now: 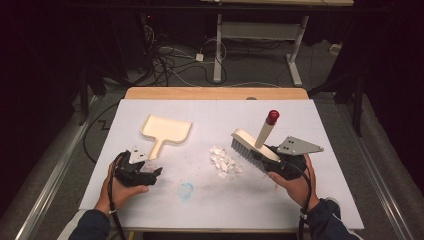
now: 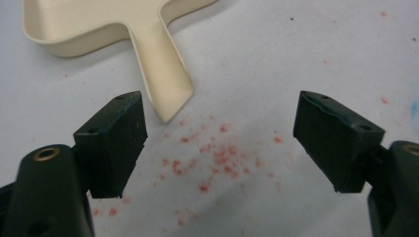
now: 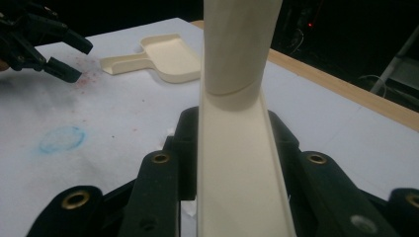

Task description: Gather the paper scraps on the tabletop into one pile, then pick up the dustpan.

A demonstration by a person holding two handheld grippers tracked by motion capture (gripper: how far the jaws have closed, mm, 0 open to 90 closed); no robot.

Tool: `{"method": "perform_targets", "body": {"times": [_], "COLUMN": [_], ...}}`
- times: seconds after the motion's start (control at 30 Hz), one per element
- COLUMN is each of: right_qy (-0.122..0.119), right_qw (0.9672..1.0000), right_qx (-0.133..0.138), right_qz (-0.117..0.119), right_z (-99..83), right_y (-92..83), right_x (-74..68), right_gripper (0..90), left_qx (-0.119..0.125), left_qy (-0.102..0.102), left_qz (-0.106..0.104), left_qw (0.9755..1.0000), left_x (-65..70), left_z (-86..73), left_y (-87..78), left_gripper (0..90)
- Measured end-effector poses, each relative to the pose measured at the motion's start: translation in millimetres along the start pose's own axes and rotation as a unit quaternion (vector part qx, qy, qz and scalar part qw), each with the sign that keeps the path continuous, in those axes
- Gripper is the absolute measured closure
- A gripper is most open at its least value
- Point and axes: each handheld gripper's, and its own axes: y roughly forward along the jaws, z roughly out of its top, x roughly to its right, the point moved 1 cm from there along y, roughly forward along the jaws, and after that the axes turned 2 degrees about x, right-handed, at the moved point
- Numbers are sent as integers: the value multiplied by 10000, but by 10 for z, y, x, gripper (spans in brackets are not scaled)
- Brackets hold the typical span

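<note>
A cream dustpan [image 1: 166,130] lies flat at the table's left centre, its handle [image 2: 163,84] pointing toward my left gripper [image 1: 154,176]. That gripper [image 2: 225,140] is open just short of the handle's end, over red specks, with nothing between its jaws. My right gripper [image 1: 265,154] is shut on a cream hand brush [image 1: 245,145] with grey bristles, whose round handle with a red tip [image 1: 272,117] sticks up. In the right gripper view the brush's cream back [image 3: 237,168] runs between the jaws of my right gripper [image 3: 232,143]. A pile of white paper scraps [image 1: 224,161] lies just left of the bristles.
The table is covered by a white sheet [image 1: 320,190]; a wooden edge [image 1: 215,93] shows at the back. A faint blue ring [image 1: 186,190] marks the sheet in front. The dustpan [image 3: 163,59] and the left gripper [image 3: 79,61] appear far off in the right gripper view.
</note>
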Motion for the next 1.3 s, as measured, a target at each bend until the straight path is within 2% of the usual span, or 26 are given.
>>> {"method": "perform_targets", "body": {"times": [0.23,0.3,0.43,0.53,0.6,0.67,0.8,1.0,1.17,1.3], "right_qy": [13,56,72,76,89,140,199,214,217,302], "right_qw": [9996,9995,9993,9992,9990,9987,9983,9981,9980,9973], "right_qx": [-60,-25,-9,-18,-76,-105,-136,-228,-214,-205], "right_qz": [-293,-308,-359,-390,-430,-473,-527,-528,-559,-637], "right_z": [-60,-62,-68,-95,-123,-137,-153,-202,-193,-194], "right_y": [-76,-83,-95,-106,-104,-90,-44,-27,-50,-66], "right_x": [124,145,183,205,225,253,292,305,340,372], "right_gripper": [673,672,672,673,672,672,672,672,672,673], "left_qx": [-150,-170,-261,-250,-276,-222,-199,-277,-314,-408], "left_qy": [-393,-459,-760,-875,-881,-989,-1025,-901,-877,-738], "left_qz": [-1,45,212,310,301,306,242,240,289,304], "left_qw": [9991,9988,9965,9954,9953,9944,9942,9953,9952,9960], "left_x": [-146,-179,-294,-372,-412,-450,-482,-470,-457,-453], "left_z": [189,231,285,319,334,350,379,431,445,467], "left_y": [286,355,472,540,589,617,650,681,675,632], "left_gripper": [210,214,232,270,327,342,452,630,635,637]}}
